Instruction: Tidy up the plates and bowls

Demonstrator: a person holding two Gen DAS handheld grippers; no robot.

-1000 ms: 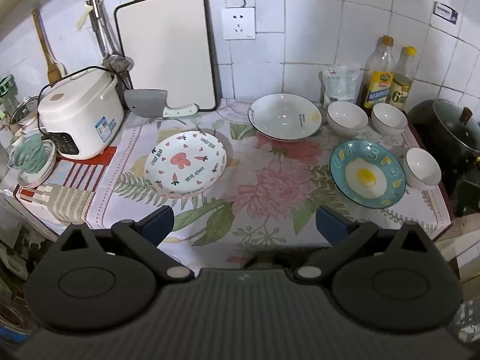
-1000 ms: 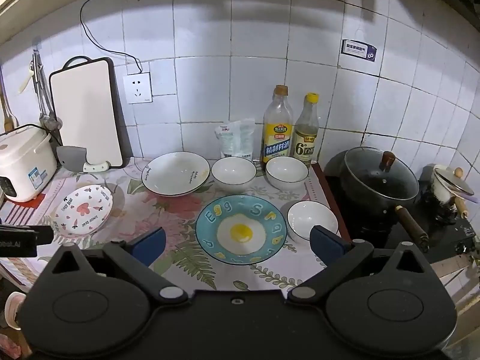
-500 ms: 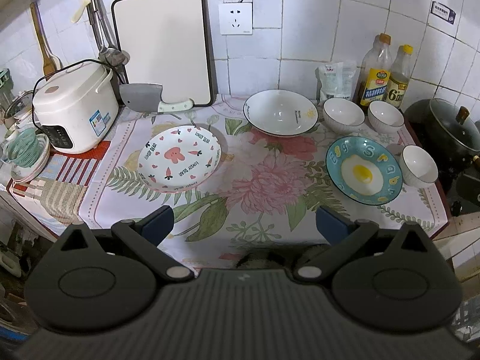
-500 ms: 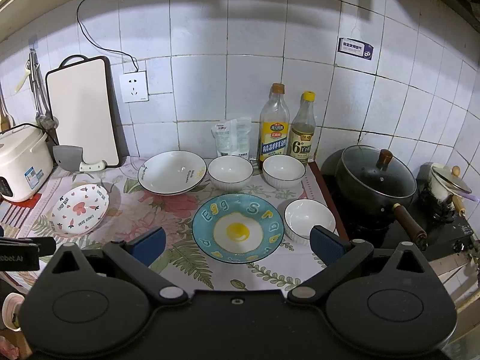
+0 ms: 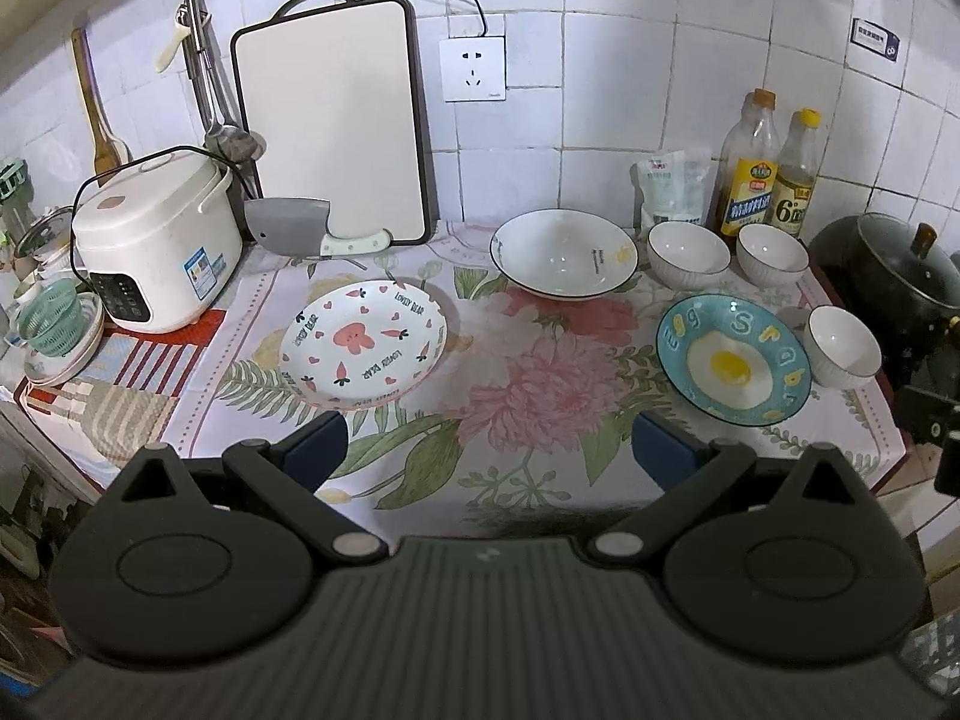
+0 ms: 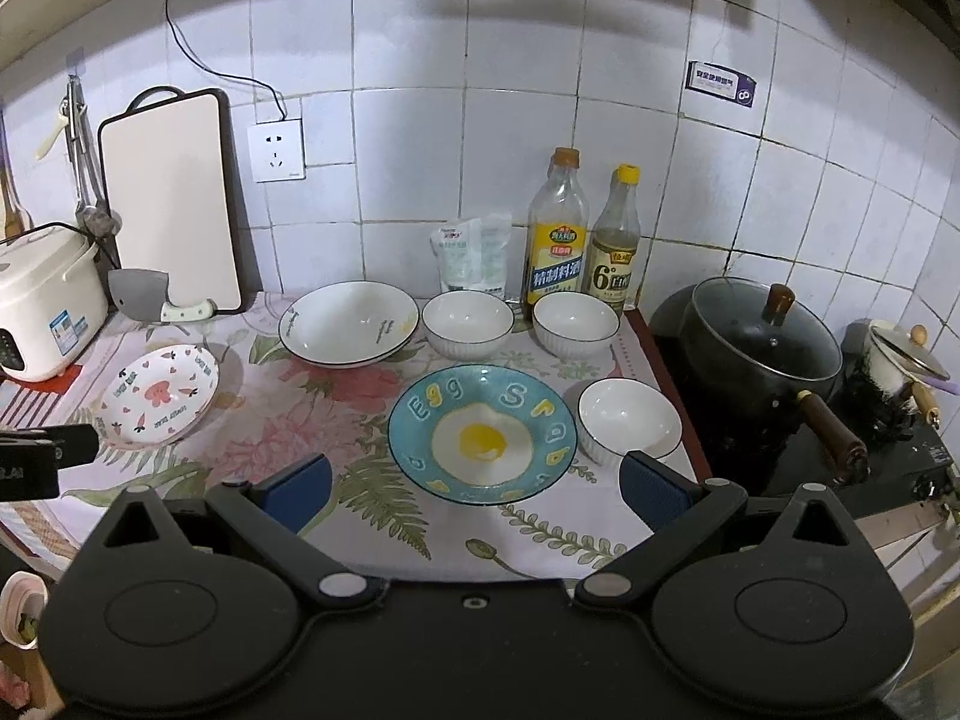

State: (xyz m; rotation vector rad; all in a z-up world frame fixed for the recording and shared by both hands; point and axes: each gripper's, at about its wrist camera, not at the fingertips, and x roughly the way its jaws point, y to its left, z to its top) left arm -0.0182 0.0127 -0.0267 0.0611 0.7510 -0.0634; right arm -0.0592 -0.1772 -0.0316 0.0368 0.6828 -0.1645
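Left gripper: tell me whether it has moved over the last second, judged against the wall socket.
Yes. The left gripper has pulled back and tilted up: the wall socket sits lower in its view and more wall shows above it.

A white round plate with pink hearts and carrots (image 5: 364, 343) lies flat at 9 o'clock on the counter. A teal round plate painted with a fried egg (image 6: 483, 434) lies at 4 o'clock, a small white ribbed bowl (image 6: 629, 419) just beside its right. At 12 o'clock sits a wide white dark-rimmed bowl (image 6: 348, 323); right of it stand two more white ribbed bowls (image 6: 468, 322), upright, empty.
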